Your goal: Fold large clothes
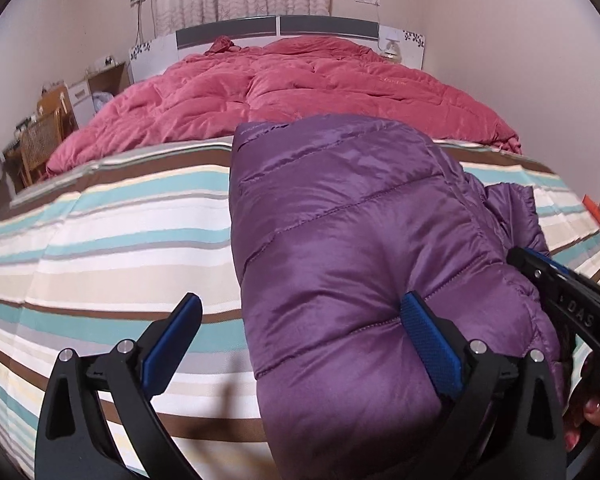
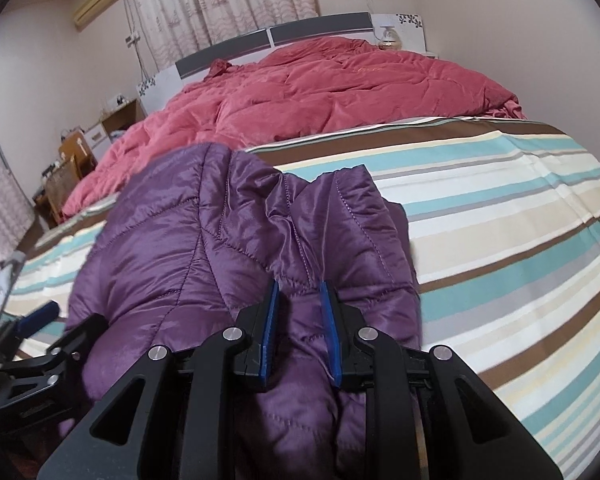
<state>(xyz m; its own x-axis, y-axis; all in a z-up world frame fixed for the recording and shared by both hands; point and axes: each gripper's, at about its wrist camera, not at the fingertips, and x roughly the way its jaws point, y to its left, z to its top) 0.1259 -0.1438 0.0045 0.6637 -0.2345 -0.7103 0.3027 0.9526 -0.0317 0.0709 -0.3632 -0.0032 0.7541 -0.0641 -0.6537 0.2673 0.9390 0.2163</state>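
A purple quilted down jacket (image 1: 340,248) lies folded into a long narrow bundle on the striped sheet (image 1: 112,240). My left gripper (image 1: 300,320) is open, its right finger pressing into the jacket's near end and its left finger over the sheet. In the right wrist view the jacket (image 2: 188,240) fills the near left, and my right gripper (image 2: 300,312) is shut on a fold of its near edge. The right gripper also shows at the right edge of the left wrist view (image 1: 568,304).
A red quilt (image 1: 300,92) covers the far half of the bed, up to the headboard (image 1: 276,28). Wooden chairs (image 1: 40,136) and a cabinet stand at the left. A lamp (image 1: 392,46) sits at the far right. The striped sheet (image 2: 500,240) stretches to the right.
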